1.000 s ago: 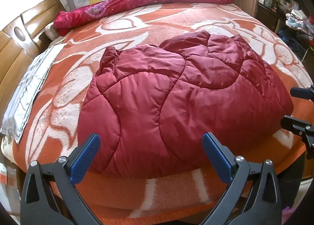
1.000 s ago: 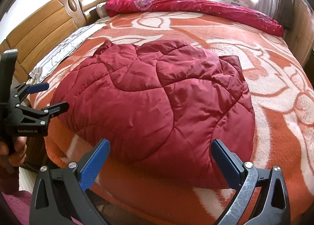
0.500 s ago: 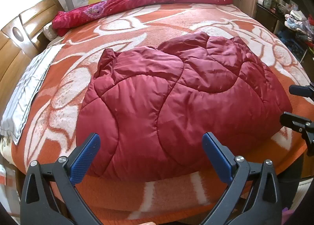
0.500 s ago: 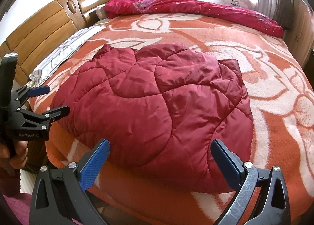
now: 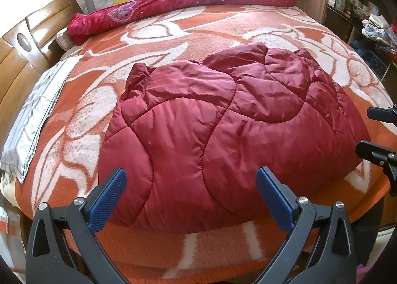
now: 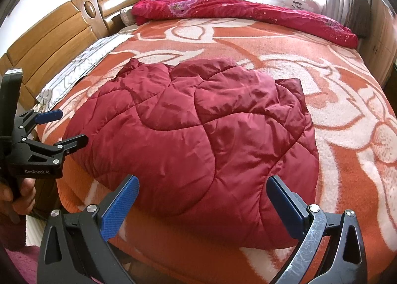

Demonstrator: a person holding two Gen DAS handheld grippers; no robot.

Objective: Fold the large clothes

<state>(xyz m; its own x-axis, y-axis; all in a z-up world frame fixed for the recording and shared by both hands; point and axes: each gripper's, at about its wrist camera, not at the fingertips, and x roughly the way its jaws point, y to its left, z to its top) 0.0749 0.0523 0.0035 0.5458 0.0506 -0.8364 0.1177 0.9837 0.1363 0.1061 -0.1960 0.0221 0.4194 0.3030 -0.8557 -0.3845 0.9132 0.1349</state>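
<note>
Already bundled into a rounded heap, the quilted red jacket lies on the orange blanket near the bed's front edge. Both the left gripper and right gripper hover just short of it, spread wide and holding nothing. To fold well, I would pinch the near hem at two well-separated spots and lift evenly. Open blanket beyond gives room; the rolled floral quilt sits well apart.
</note>
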